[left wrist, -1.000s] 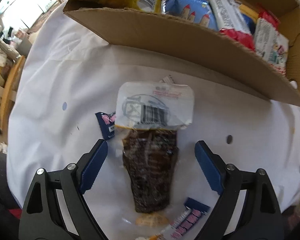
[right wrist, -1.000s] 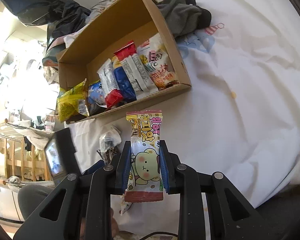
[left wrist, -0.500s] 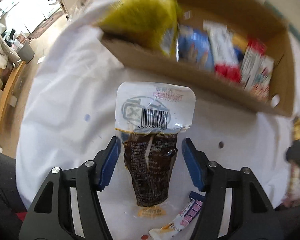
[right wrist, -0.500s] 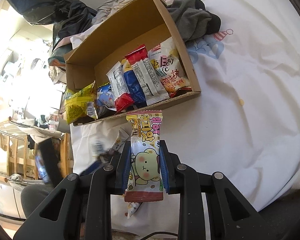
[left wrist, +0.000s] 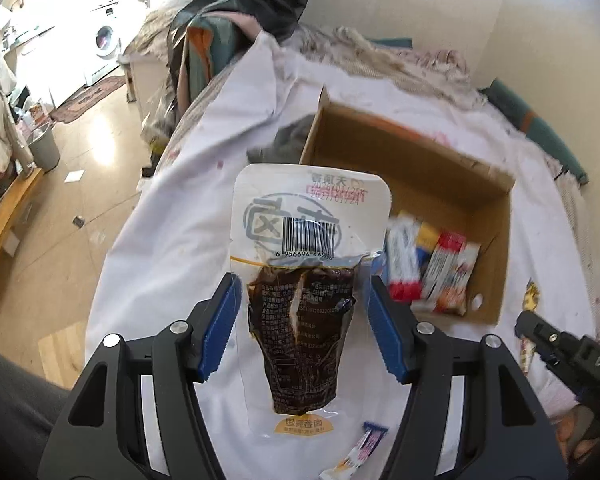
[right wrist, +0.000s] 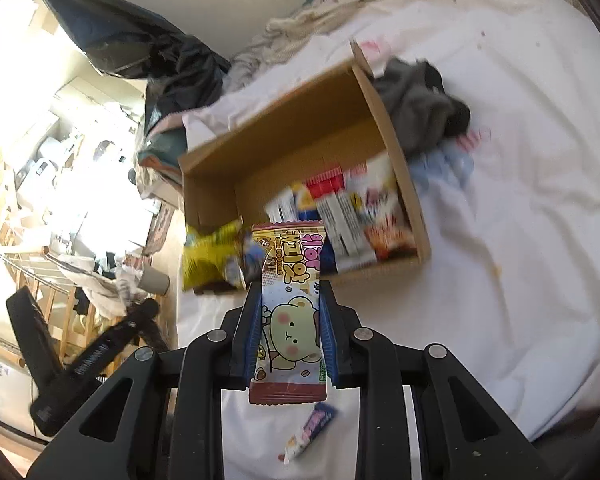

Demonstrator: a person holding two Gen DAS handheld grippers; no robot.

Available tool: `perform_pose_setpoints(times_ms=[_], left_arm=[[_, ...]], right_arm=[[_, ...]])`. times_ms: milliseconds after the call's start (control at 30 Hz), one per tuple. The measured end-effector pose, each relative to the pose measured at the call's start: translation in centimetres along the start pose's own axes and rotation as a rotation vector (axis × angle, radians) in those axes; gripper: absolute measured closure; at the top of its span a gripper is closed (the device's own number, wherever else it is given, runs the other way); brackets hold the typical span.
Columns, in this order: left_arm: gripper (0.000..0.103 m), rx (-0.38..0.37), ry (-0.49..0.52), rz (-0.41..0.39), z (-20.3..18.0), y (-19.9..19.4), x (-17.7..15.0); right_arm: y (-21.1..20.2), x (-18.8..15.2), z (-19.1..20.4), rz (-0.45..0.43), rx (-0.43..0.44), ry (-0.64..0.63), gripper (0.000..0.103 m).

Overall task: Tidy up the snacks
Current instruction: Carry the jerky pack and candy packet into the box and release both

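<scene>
Snacks in both claws, lifted above the white sheet (right wrist: 520,240), cardboard box (left wrist: 416,184) ahead. Left gripper (left wrist: 304,328) clenched on the clear dark-meat pouch (left wrist: 306,292) by its film edges only; slippery, could slide out. Right gripper (right wrist: 288,336) clamped on the bear-print cookie pack (right wrist: 290,304). Loose small wrapper (right wrist: 314,426) lies below. Box's near end looks crowded; a careless drop may spill over the wall.

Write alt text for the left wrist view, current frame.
The left gripper grips a clear vacuum pouch of dark braised snack by its side edges, barcode end pointing forward, raised above the white sheet. Beyond and to the right sits an open cardboard box with snack packets at its near end. A small stick wrapper lies on the sheet below.
</scene>
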State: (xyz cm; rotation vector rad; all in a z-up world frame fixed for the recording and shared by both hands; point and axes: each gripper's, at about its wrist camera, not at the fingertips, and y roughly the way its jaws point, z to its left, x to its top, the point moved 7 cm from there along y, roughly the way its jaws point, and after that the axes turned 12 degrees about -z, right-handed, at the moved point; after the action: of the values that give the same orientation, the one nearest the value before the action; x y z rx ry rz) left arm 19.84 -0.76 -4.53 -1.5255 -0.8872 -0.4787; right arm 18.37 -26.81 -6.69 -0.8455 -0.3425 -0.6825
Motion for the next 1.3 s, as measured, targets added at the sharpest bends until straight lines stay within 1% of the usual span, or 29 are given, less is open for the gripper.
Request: perform_pose_setpoints(times_ms=[100, 233, 367, 500, 600, 733, 833, 967, 1067, 1167, 1300], left_arm=[[0.044, -0.042, -0.005, -0.008, -0.4, 0.7, 2.4], [0.044, -0.127, 0.008, -0.011, -2.2, 1.8, 4.8], [0.043, -0.152, 0.054, -0.024, -4.3, 3.6, 6.3], [0.043, -0.168, 0.098, -0.011, -6.2, 6.0, 6.8], [0.043, -0.175, 0.118, 0.004, -7.4, 7.8, 6.7], [0.043, -0.192, 0.127, 0.033, -8.6, 9.9, 6.2], [0.043, -0.189, 0.156, 0.068, -9.5, 11.5, 5.3], [0.043, -0.186, 0.162, 0.105, -10.0, 12.9, 4.2], [0.043, -0.18, 0.173, 0.121, -10.2, 13.5, 3.6], [0.043, -0.186, 0.185, 0.131, -10.4, 13.9, 3.2], [0.043, -0.18, 0.204, 0.14, -10.6, 14.1, 2.7]], right_arm=[[0.2, 1.6, -0.2, -0.024, -0.004, -0.003, 0.076], [0.9, 4.2, -0.7, -0.042, -0.027, -0.001, 0.076], [2.2, 6.1, -1.0, -0.048, -0.05, -0.022, 0.075], [4.2, 7.1, -0.9, -0.047, -0.065, -0.066, 0.075], [5.4, 6.6, -1.4, -0.035, -0.077, -0.081, 0.075], [6.9, 6.2, -1.9, -0.005, -0.118, -0.103, 0.075], [7.7, 6.0, -2.0, 0.011, -0.12, -0.102, 0.075], [8.6, 5.7, -2.4, 0.035, -0.141, -0.103, 0.075], [9.0, 5.7, -2.6, 0.049, -0.157, -0.101, 0.075], [9.3, 5.7, -2.6, 0.058, -0.149, -0.086, 0.075], [9.3, 5.6, -2.5, 0.06, -0.161, -0.102, 0.072]])
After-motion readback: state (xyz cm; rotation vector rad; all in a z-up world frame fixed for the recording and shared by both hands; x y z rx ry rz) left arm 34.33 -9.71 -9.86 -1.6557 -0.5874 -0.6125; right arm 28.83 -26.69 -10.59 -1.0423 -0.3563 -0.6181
